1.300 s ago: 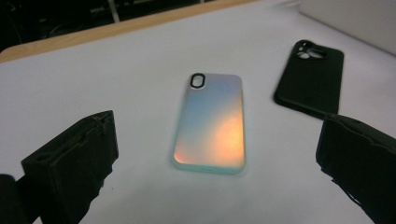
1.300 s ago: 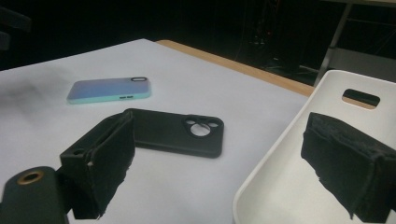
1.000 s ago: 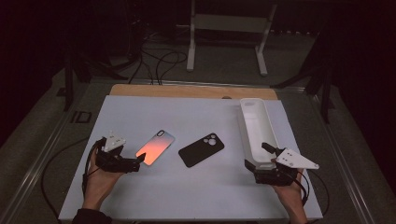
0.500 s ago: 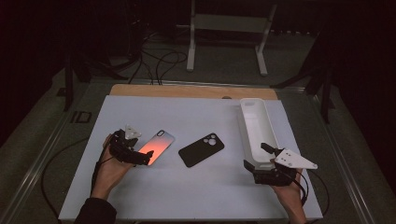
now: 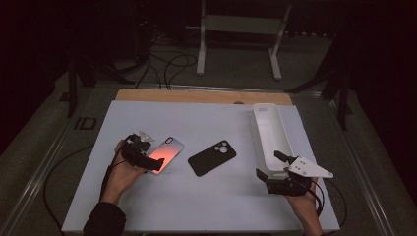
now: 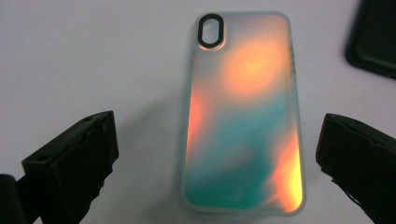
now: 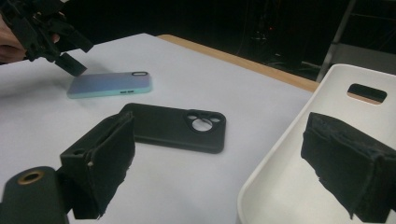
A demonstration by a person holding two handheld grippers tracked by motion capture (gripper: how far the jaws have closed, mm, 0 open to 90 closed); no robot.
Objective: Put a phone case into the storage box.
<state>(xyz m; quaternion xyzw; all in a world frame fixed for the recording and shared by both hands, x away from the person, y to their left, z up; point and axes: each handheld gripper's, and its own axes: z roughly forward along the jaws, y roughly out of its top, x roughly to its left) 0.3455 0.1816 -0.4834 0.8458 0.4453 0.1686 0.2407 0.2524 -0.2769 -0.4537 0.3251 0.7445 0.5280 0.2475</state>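
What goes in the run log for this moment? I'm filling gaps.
left gripper: open, straddling iridescent phone case | right gripper: open, at white tray | black phone case: untouched

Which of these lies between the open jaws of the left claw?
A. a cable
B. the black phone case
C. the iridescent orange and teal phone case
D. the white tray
C: in the left gripper view the iridescent phone case lies flat on the white table between the spread jaws of the left claw, not yet gripped.
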